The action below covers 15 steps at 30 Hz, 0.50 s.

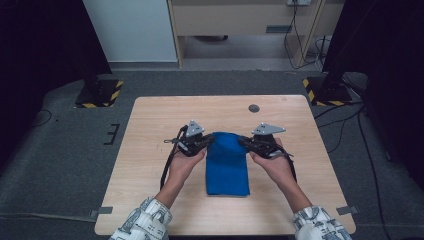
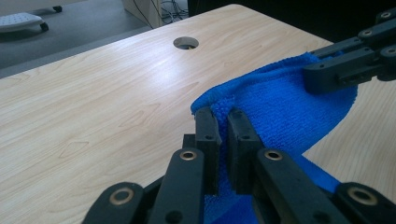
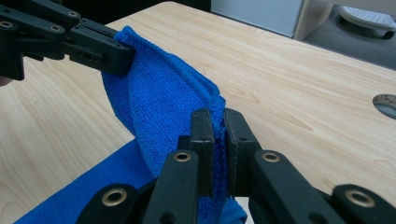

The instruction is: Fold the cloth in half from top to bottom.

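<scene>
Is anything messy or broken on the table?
Nothing looks broken or spilled. The blue cloth lies folded on the table, with its far end lifted off the wood because the left gripper and right gripper each pinch a corner.

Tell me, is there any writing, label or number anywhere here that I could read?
None can be read.
The sleeves carry a dark print, too small to tell whether it holds letters.
The yellow-and-black stripes on the stand bases are warning marks, not words.
The cloth and table bear no text.
</scene>
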Tool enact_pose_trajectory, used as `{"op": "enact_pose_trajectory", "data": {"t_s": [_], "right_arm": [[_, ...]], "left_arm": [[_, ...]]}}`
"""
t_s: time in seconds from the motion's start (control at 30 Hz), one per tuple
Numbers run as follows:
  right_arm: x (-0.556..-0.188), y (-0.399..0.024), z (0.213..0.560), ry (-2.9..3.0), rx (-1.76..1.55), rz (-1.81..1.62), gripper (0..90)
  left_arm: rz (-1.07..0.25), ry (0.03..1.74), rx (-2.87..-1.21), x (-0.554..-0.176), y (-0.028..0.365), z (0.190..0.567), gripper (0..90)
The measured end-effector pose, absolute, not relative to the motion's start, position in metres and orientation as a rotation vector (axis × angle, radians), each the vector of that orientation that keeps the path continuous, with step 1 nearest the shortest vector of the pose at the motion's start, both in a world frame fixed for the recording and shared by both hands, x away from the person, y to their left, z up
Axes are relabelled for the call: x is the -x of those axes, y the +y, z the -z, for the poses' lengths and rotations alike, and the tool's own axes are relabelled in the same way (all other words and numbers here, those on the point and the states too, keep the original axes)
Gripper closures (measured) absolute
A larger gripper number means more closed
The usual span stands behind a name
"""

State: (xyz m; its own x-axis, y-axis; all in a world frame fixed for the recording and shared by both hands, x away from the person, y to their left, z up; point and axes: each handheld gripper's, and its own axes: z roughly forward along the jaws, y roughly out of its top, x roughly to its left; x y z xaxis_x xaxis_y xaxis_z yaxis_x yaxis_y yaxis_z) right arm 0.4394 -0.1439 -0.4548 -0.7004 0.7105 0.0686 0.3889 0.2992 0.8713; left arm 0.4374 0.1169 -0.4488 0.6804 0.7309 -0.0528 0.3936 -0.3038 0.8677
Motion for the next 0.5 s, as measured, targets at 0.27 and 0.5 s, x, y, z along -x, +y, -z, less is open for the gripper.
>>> {"op": "enact_pose_trajectory", "data": {"t_s": [0.27, 0.5], "right_arm": [[-0.427, -0.144, 0.458, 2.275, -0.958, -1.346, 83.4], [-0.42, -0.142, 0.462, 2.291, -0.936, -1.361, 83.4]], "left_arm": [[-0.422, 0.87, -1.934, -0.425, 0.12, 0.454, 83.8], [-0.4, 0.866, -1.93, -0.419, 0.126, 0.458, 83.7]]}}
